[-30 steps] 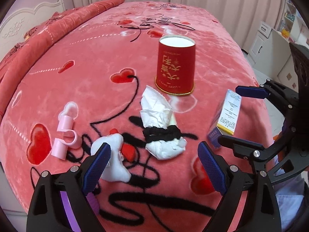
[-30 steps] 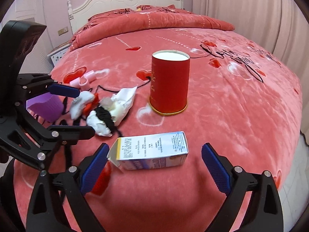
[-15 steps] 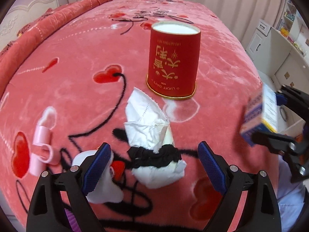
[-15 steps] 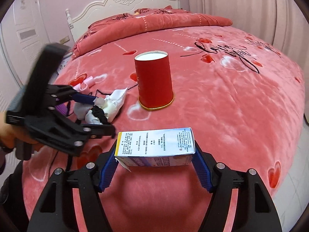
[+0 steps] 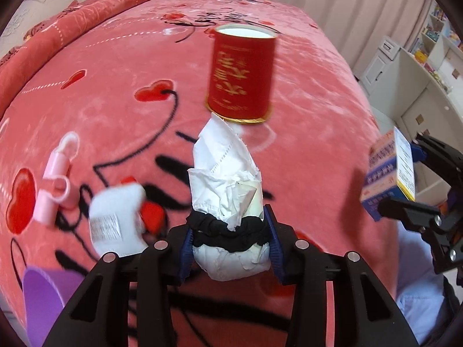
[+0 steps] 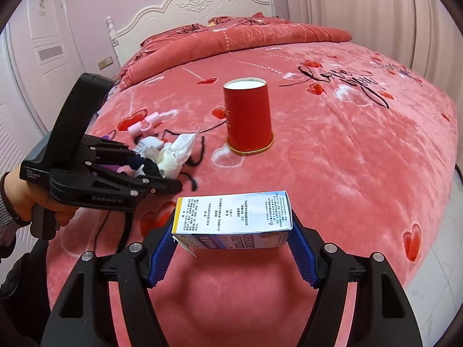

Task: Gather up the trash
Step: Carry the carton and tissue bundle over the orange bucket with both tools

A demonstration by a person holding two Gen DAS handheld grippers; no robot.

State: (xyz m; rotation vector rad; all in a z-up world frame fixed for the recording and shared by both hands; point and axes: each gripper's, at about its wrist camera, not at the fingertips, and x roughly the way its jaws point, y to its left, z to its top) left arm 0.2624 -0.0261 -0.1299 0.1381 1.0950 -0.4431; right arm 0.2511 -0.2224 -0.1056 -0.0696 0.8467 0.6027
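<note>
Left wrist: tissue wad [image 5: 228, 202] clamped between left tool [image 5: 230, 247] pads.

"GenRobot.AI" on the left gripper [image 6: 162, 177]; "Love" in black script on the bedspread [image 6: 332, 156].

A red tube [image 5: 241, 75] with gold lettering stands on a pink blanket [image 5: 115, 66] patterned with red hearts, beside white tissue [image 5: 225, 179] banded in black and a blue-and-white box [image 6: 234, 218].

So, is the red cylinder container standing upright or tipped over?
Upright. The red cylinder container stands on its gold-rimmed base on the pink blanket, open top facing up. Whether anything is inside, cannot tell.
</note>
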